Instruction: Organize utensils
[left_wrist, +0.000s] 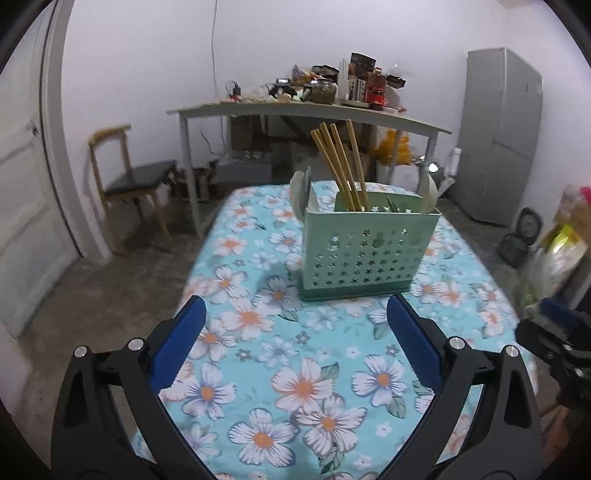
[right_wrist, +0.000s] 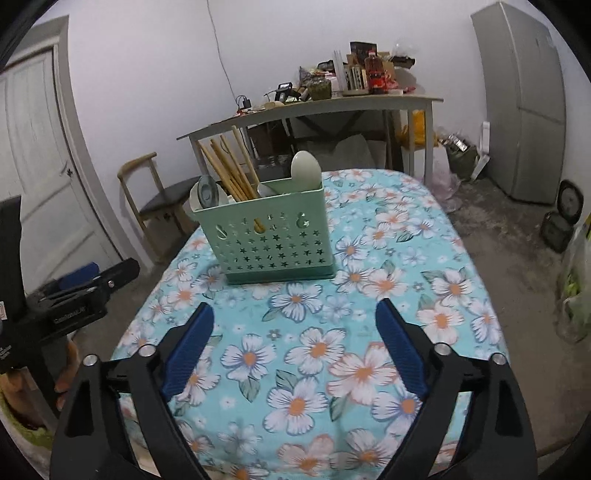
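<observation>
A pale green utensil holder (left_wrist: 364, 251) (right_wrist: 269, 236) with star cut-outs stands upright on the floral tablecloth (left_wrist: 295, 369) (right_wrist: 314, 362). Several wooden chopsticks (left_wrist: 341, 166) (right_wrist: 229, 170) lean out of it, with pale spoons (left_wrist: 303, 190) (right_wrist: 304, 168) at its ends. My left gripper (left_wrist: 295, 314) is open over the cloth, short of the holder, nothing between its blue pads (left_wrist: 181, 347). My right gripper (right_wrist: 295, 314) is open too, also short of the holder and empty. The left gripper's body (right_wrist: 74, 295) shows at the left edge of the right wrist view.
Behind the table stand a cluttered grey side table (left_wrist: 314, 110) (right_wrist: 314, 105), a wooden chair (left_wrist: 133, 177) (right_wrist: 159, 192), a door (left_wrist: 22, 184) on the left and a grey fridge (left_wrist: 498, 136) (right_wrist: 524, 99) on the right. Bags (left_wrist: 561, 243) lie on the floor right.
</observation>
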